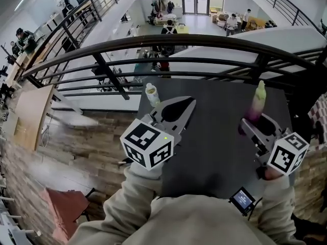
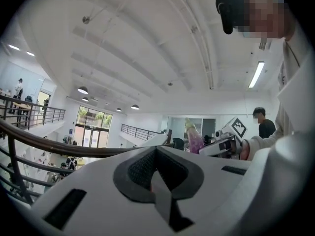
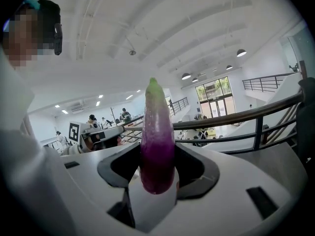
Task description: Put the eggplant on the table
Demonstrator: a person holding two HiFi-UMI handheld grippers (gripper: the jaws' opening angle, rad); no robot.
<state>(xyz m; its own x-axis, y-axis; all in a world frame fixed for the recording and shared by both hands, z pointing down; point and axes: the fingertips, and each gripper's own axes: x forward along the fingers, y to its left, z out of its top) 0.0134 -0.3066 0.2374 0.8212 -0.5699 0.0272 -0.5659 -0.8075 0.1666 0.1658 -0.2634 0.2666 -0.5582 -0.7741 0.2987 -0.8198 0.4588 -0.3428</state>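
Bench: dark table [image 1: 214, 157] set against a black railing [image 1: 168, 42] above an open hall.

Right gripper [image 1: 249, 126]: jaws stood wide and clamped on the eggplant [image 3: 157, 141], one pad on each flank. The eggplant stood close to upright, with its pale green tip up and its purple rounded end down in the hollow between the jaws. In the head view it sat over the far right part of the table, carried by the gripper rather than lying on the surface. Whether its lower end cleared the tabletop could not be told. The marker cube [image 1: 287, 153] rode at the rear of this gripper, above a beige sleeve [image 1: 276, 198].

Left gripper [image 1: 188, 105]: jaws were together with the tips meeting, and only the empty dark padded hollow lay behind them. Nothing was held. It hung over the left side of the table, pointing toward the railing, well apart from the right gripper.

Also noted: a small pale bottle [image 1: 152, 95] stood upright at the far left corner of the table, just beside the left gripper's tips. A small screen device [image 1: 242, 199] sat near the right sleeve
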